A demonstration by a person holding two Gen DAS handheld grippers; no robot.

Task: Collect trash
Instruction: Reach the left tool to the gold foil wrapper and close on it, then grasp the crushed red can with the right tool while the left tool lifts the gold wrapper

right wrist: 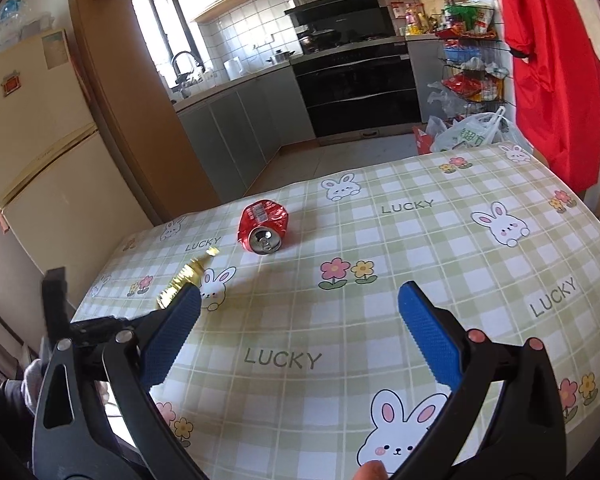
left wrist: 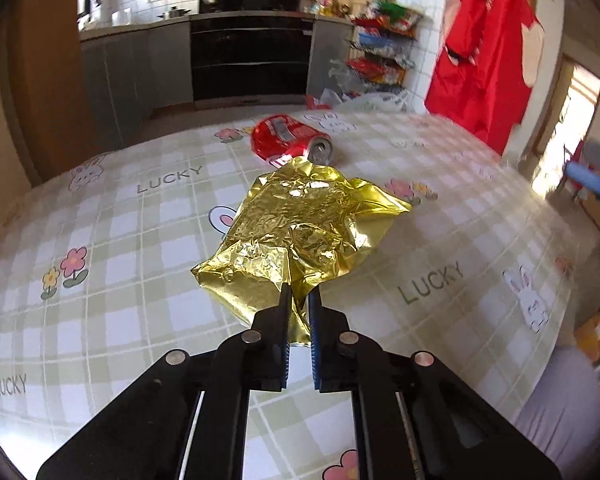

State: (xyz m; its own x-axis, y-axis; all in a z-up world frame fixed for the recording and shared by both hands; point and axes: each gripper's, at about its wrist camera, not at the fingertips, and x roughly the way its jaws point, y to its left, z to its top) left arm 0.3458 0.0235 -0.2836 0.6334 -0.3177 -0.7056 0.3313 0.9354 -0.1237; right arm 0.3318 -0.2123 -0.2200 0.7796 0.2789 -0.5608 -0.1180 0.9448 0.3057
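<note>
Left gripper [left wrist: 300, 296] is pinching the gold foil wrapper's [left wrist: 300, 224] near edge at frame centre, crushed red can [left wrist: 290, 142] lying just beyond; right gripper [right wrist: 300, 308] is hanging wide open, empty.

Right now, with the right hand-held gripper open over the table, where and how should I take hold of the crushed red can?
Grip the can across its dented middle, coming from the near side, above. It lies on its side with the opened top facing the right hand-held gripper, so the flattened walls sit across the approach and suit the open jaws. The round top rim would likely slip.
</note>
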